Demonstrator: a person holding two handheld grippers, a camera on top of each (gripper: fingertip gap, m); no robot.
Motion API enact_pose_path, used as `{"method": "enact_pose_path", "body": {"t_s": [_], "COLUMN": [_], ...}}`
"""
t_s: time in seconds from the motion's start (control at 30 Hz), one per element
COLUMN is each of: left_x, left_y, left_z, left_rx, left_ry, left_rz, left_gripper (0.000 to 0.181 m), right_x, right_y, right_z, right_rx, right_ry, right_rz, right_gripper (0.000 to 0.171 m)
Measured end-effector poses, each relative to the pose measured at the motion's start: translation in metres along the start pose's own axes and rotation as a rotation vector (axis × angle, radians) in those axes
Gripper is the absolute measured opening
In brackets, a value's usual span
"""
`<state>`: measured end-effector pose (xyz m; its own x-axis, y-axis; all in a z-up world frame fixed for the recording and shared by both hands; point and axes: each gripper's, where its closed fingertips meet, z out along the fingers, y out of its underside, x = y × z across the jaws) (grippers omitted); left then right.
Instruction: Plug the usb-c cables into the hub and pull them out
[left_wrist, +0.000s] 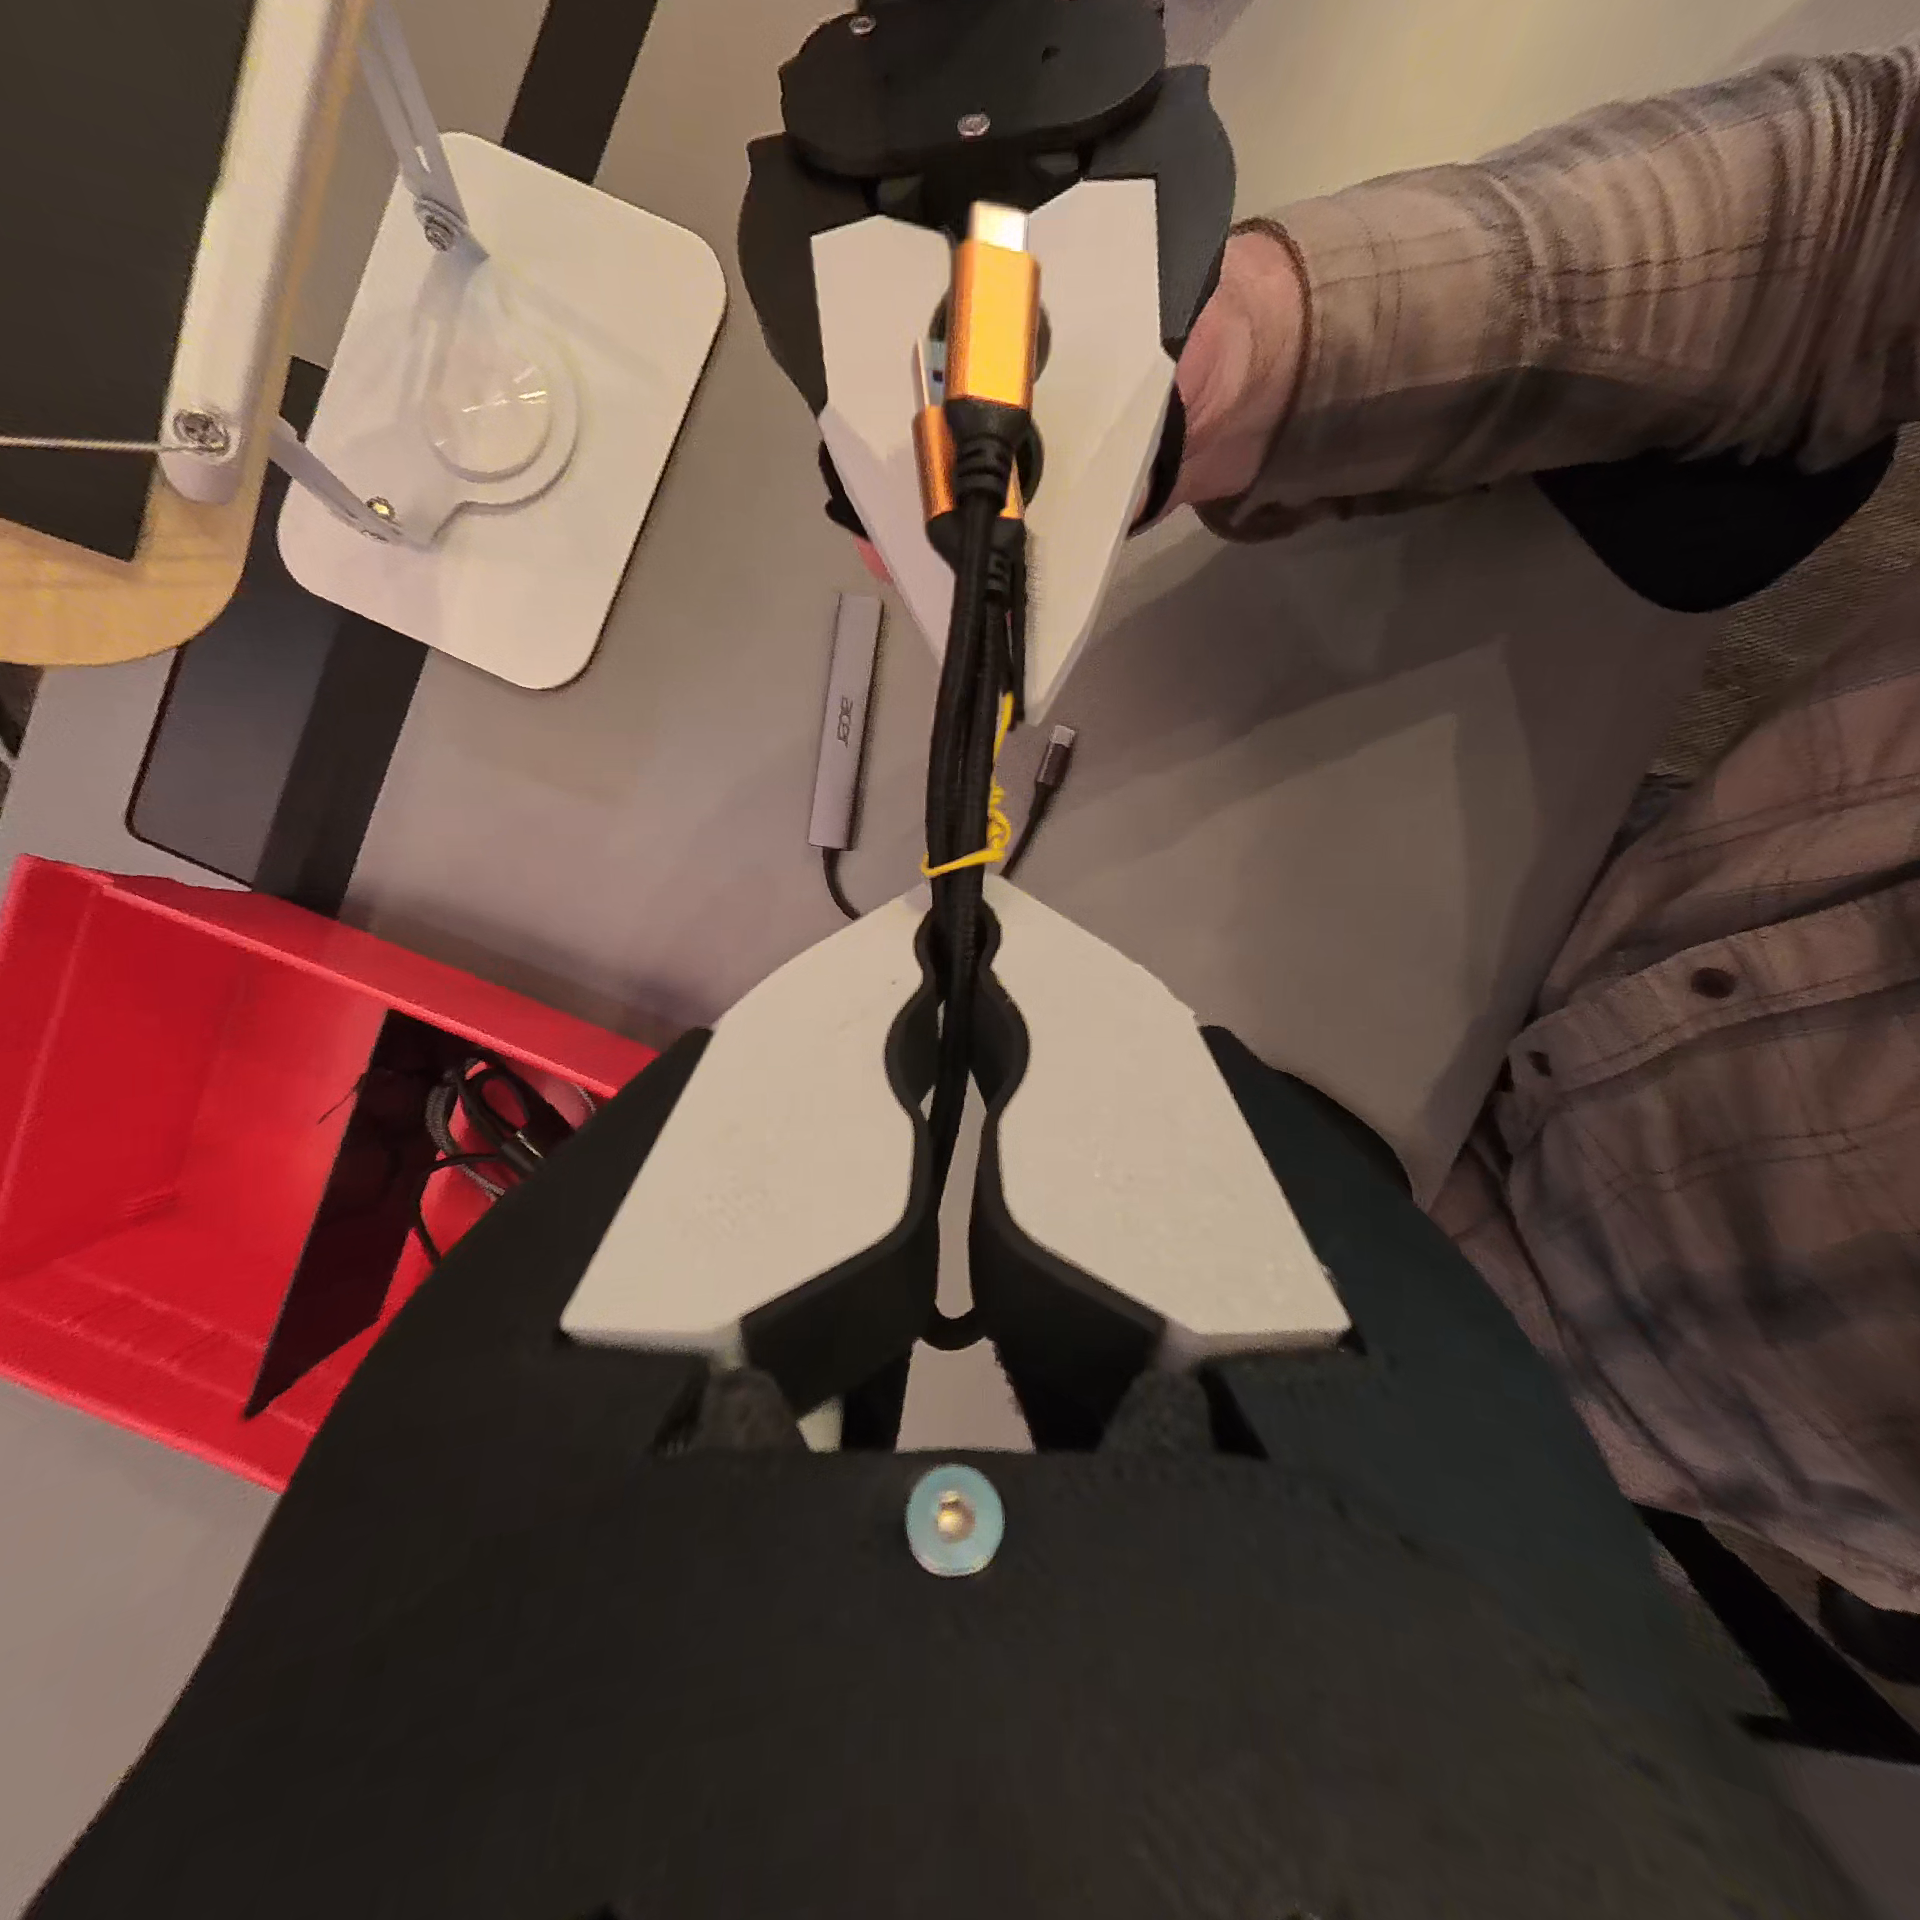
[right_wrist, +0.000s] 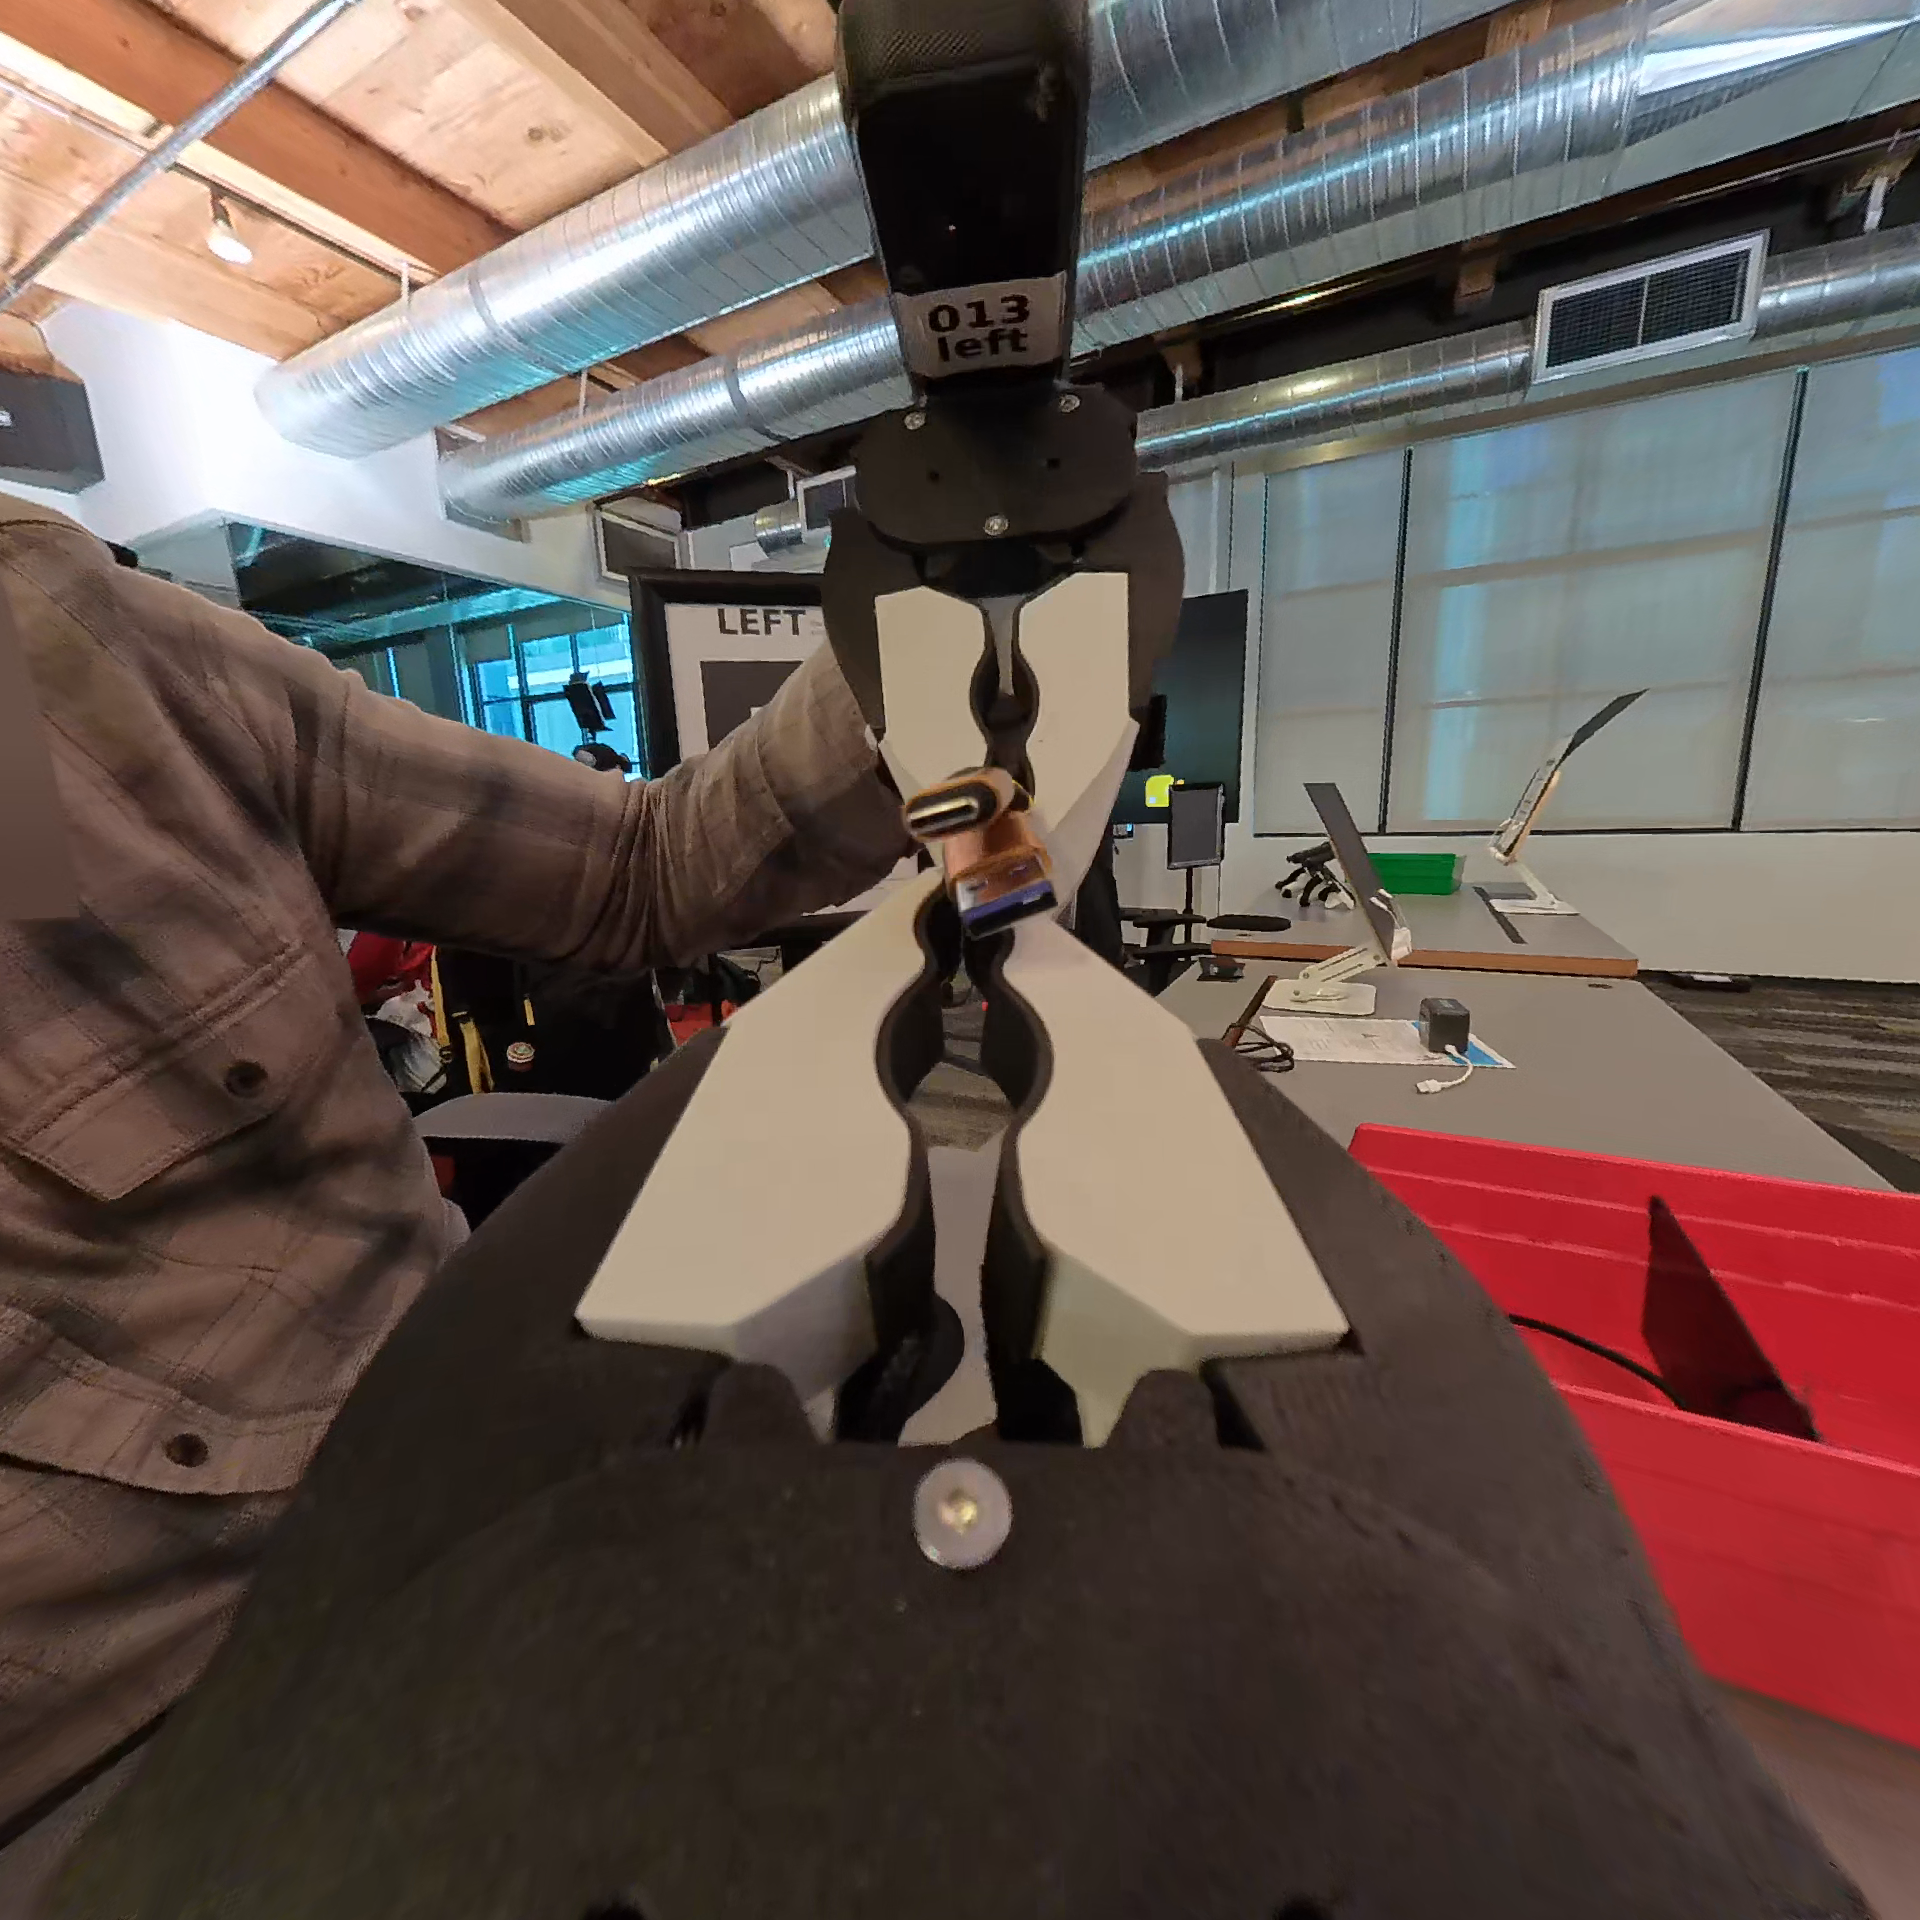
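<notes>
Left wrist view: my left claw (left_wrist: 961, 914) closed on a black cable bundle (left_wrist: 971, 675) tied with yellow wire, orange-sleeved plugs (left_wrist: 992, 322) pointing away. Right claw (left_wrist: 997, 582) pinches the far end, probably to pull one plug free. Grey hub (left_wrist: 847, 717) lies on the bench (left_wrist: 1247, 779) below, unplugged. Red bin (left_wrist: 156, 1091) sits near left.

Grey table (left_wrist: 623, 748), slim grey hub (left_wrist: 847, 717) at centre, red bin (left_wrist: 156, 1091) at eight o'clock (cables inside), white stand base (left_wrist: 499, 416) at ten o'clock
</notes>
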<state>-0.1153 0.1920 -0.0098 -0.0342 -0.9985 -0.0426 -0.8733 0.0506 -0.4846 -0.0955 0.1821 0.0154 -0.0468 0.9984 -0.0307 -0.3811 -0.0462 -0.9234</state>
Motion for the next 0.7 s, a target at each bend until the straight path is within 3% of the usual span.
{"method": "enact_pose_path", "body": {"t_s": [0.53,0.63,0.7], "left_x": [-0.018,-0.023,-0.025], "left_y": [-0.008,-0.007,-0.007], "left_z": [-0.005,-0.004,-0.003], "left_rx": [0.021,0.028,0.037], "left_ry": [-0.12,-0.123,-0.113], "left_rz": [-0.006,-0.033,-0.067], "left_gripper": [0.0,0.0,0.0], "right_x": [0.012,0.017,0.027], "right_y": [-0.013,-0.004,0.002], "right_z": [-0.016,-0.01,-0.01], "right_rx": [0.012,-0.068,-0.163], "right_ry": [0.088,0.149,0.251], "right_rz": [-0.042,-0.111,-0.222], "right_gripper": [0.0,0.0,0.014]}}
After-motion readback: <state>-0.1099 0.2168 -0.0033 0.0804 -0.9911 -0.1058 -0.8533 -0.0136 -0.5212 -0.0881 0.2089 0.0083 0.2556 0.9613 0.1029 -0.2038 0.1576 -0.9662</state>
